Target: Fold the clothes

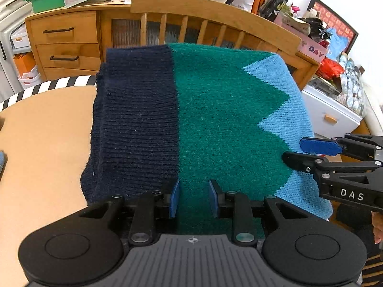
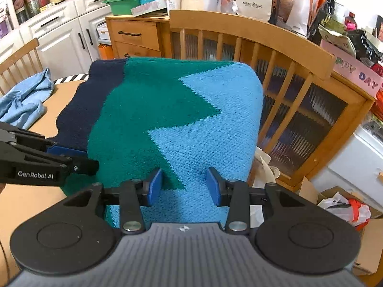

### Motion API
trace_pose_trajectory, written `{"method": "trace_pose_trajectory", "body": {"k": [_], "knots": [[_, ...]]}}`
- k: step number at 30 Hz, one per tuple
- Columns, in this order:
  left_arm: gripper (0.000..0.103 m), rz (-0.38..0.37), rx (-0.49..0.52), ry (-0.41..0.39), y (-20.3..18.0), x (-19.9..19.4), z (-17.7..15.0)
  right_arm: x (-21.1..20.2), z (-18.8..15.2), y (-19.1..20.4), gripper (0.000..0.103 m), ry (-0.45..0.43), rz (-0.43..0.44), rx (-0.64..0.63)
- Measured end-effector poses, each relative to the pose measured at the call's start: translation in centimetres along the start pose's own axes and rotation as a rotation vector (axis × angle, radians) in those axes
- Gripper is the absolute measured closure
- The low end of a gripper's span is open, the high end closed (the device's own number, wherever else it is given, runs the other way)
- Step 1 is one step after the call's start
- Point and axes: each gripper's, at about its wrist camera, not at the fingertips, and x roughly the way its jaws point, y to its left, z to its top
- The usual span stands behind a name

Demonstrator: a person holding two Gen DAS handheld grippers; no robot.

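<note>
Left wrist view: the folded sweater [image 1: 203, 124], navy, green and light blue, lies on the brown tabletop [image 1: 43, 143], its far edge toward a wooden chair [image 1: 215, 16]. The left gripper [image 1: 194, 198] hangs over the near green part; its blue fingers [image 1: 174, 198] stand apart with knit beneath them, gripping nothing. The right gripper [image 1: 299, 150] reaches in at the sweater's right edge.

Right wrist view: the right gripper [image 2: 185, 184] hovers over the light blue part, fingers [image 2: 154, 184] parted and pressing nothing. The left gripper [image 2: 79, 157] enters from the left. A light blue garment [image 2: 24, 100] lies crumpled at the tabletop's far left.
</note>
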Motion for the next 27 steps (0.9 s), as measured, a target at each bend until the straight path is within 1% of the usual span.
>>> {"method": "trace_pose_trajectory", "body": {"k": [4,5,6,7,8,9,10,12,13,14,15,17,18,19,20,21,23,26,27], "knots": [[0.072,0.025,-0.007,0.011,-0.7,-0.7,0.5,-0.8,0.1,0.2,0.06,-0.012,-0.013,0.031],[0.07,0.03,-0.014,0.012,-1.0,-1.5,0.6,-1.6,0.0,0.3,0.06,-0.03,-0.013,0.048],[0.062,0.035,-0.021,0.012,-1.2,-2.3,0.7,-2.9,-0.1,0.4,0.059,-0.061,-0.005,0.068],[0.056,0.04,-0.016,0.005,-1.4,-3.3,0.5,-4.6,-0.3,0.7,0.059,-0.102,0.0,0.076],[0.046,0.045,0.0,-0.008,-1.9,-4.4,0.3,-6.3,-0.7,1.1,0.057,-0.146,-0.001,0.077],[0.039,0.046,0.013,-0.021,-2.3,-5.5,0.0,-8.4,-1.3,1.8,0.048,-0.188,-0.018,0.07],[0.036,0.048,0.019,-0.033,-2.7,-6.7,-0.5,-10.3,-2.2,2.7,0.036,-0.222,-0.044,0.062],[0.024,0.043,0.027,-0.062,-3.6,-9.2,-1.8,-13.7,-4.4,4.5,0.026,-0.279,-0.083,0.056],[0.022,0.039,0.03,-0.078,-4.1,-10.4,-2.5,-15.3,-5.8,5.3,0.021,-0.304,-0.085,0.058],[0.019,0.042,0.035,-0.093,-4.6,-11.5,-3.4,-16.7,-7.2,6.1,0.018,-0.33,-0.087,0.069],[0.015,0.05,0.044,-0.105,-5.1,-12.6,-4.5,-17.6,-8.7,6.9,0.013,-0.35,-0.09,0.083],[0.013,0.073,0.052,-0.118,-5.9,-14.3,-6.5,-19.1,-11.8,8.4,0.011,-0.381,-0.1,0.11],[0.012,0.082,0.054,-0.117,-6.0,-14.7,-7.7,-19.4,-13.1,9.0,0.011,-0.384,-0.105,0.114],[0.011,0.079,0.053,-0.117,-5.9,-15.0,-9.0,-19.4,-14.1,9.6,0.011,-0.369,-0.103,0.109],[0.005,0.069,0.045,-0.111,-5.6,-15.1,-10.0,-19.2,-14.9,9.9,0.011,-0.342,-0.095,0.099],[0.002,0.059,0.038,-0.104,-5.4,-15.1,-11.0,-19.0,-15.4,10.1,0.011,-0.312,-0.086,0.092],[0.002,0.05,0.017,-0.091,-4.9,-15.0,-12.8,-18.9,-16.0,10.4,0.011,-0.279,-0.081,0.09],[0.002,0.069,-0.025,-0.049,-4.6,-14.5,-14.3,-19.3,-15.9,10.7,0.011,-0.275,-0.078,0.1],[0.002,0.064,-0.036,-0.041,-4.6,-14.5,-14.6,-19.4,-15.8,10.8,0.011,-0.275,-0.075,0.106]]}}
